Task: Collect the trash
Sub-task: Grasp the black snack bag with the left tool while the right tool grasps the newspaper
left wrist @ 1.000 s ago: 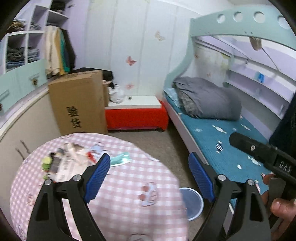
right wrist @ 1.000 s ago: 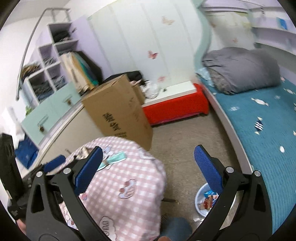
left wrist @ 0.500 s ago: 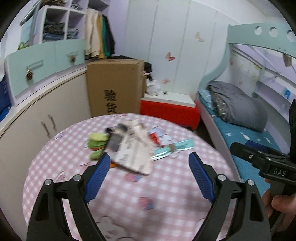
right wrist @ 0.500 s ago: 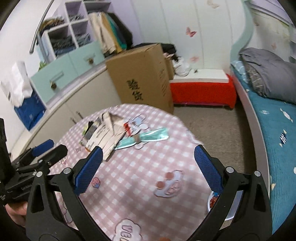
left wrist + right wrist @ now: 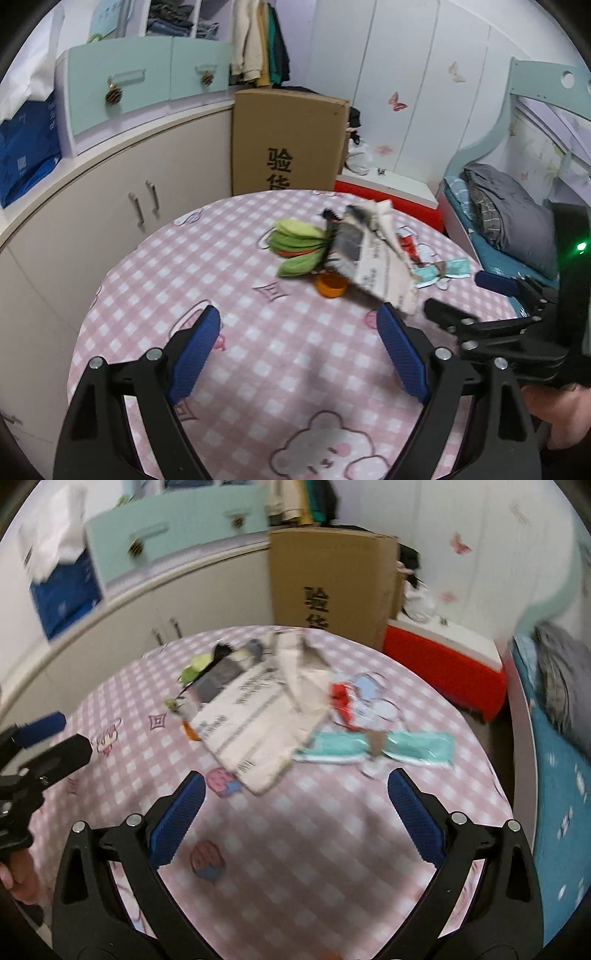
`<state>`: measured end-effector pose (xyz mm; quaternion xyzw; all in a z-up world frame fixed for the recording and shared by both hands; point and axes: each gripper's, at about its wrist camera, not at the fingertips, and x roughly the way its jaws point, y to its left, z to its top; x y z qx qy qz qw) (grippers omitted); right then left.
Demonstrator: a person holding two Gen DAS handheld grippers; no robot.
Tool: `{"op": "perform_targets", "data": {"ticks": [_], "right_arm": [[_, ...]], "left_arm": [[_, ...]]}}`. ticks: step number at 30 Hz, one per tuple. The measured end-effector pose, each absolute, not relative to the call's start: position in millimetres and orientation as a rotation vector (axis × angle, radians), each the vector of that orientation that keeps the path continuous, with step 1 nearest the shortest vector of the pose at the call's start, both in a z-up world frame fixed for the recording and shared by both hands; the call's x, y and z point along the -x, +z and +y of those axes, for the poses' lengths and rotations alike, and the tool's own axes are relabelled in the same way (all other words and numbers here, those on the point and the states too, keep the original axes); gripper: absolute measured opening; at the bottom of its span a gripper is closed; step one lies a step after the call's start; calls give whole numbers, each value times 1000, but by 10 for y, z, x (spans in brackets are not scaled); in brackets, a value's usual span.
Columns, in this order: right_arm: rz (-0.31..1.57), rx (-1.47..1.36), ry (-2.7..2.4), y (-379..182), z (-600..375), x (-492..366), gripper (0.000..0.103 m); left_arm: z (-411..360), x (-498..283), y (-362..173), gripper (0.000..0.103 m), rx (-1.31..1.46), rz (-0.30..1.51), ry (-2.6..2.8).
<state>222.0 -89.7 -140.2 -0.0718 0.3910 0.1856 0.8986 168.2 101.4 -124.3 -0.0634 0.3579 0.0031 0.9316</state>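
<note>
Trash lies in a heap on the far half of a round table with a pink checked cloth [image 5: 258,354] [image 5: 295,849]. The heap holds a crumpled newspaper [image 5: 373,266] [image 5: 255,727], green peels [image 5: 299,247] [image 5: 195,666], an orange cap [image 5: 331,285], a red wrapper [image 5: 341,701] and a teal packet [image 5: 456,267] [image 5: 376,746]. My left gripper [image 5: 299,350] is open above the table's near side, nothing between its fingers. My right gripper [image 5: 297,814] [image 5: 476,295] is also open and empty, just short of the newspaper and the teal packet.
A tall cardboard box [image 5: 288,142] [image 5: 332,587] stands behind the table next to curved cream cabinets [image 5: 110,206]. A red-sided bench [image 5: 443,664] and a bed with a grey quilt [image 5: 513,210] lie to the right. A hand [image 5: 557,417] holds the right gripper.
Both views swung left from the bed and floor onto the table and dropped closer to it. The trash heap now sits just ahead of both open grippers; the floor bin is out of sight.
</note>
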Motion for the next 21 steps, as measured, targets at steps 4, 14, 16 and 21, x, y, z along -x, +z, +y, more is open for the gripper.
{"op": "perform_targets", "data": {"ticks": [4, 14, 16, 21], "right_arm": [[794, 270, 383, -1529, -532, -2337, 97], [755, 256, 411, -1542, -450, -2499, 62], [741, 234, 396, -1512, -529, -2476, 62], [721, 318, 371, -1540, -458, -2480, 68]], "left_arm": [[1103, -1694, -1287, 85, 139, 741, 19], [1232, -1789, -1375, 85, 149, 756, 41], [1223, -1837, -1398, 85, 152, 761, 37], [1136, -1913, -1421, 85, 149, 766, 20]]}}
